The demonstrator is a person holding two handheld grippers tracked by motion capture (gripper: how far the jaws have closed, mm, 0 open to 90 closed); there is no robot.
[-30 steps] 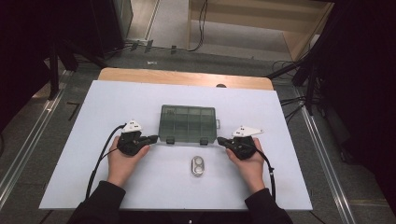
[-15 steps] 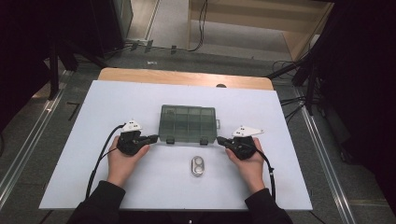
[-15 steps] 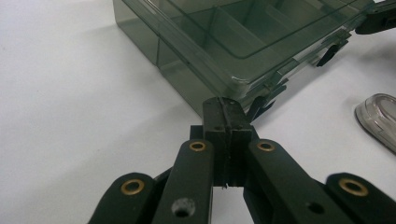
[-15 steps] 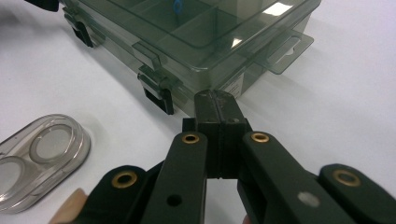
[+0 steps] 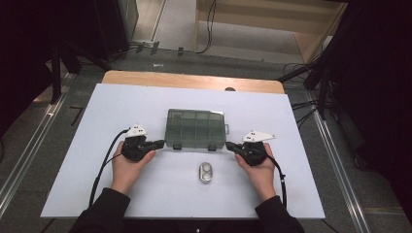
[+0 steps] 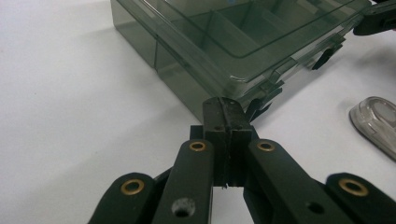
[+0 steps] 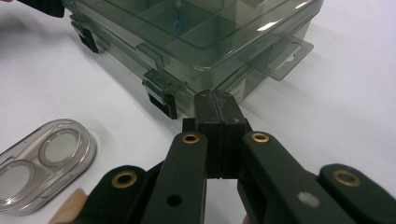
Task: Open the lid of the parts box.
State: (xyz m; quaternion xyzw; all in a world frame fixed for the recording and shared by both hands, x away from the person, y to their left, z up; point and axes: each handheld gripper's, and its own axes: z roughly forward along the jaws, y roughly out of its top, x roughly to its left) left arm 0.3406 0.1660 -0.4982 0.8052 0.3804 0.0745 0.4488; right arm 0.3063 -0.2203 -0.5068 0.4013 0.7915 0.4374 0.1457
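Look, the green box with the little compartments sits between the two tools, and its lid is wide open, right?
Not quite. The green box does sit between the left tool and the right tool, but its lid is closed. The right gripper view shows the lid lying flat with the front latches down.

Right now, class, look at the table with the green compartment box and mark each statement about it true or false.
1. The compartment box has its lid shut. True.
2. The left gripper has its jaws wide open. False: they are shut, with nothing between them.
3. A small clear case lies nearer the person than the box. True.
4. The right gripper holds the clear case. False: its jaws are shut and empty, pointing at the box's corner.
5. The box has two dark latches on its front. True.
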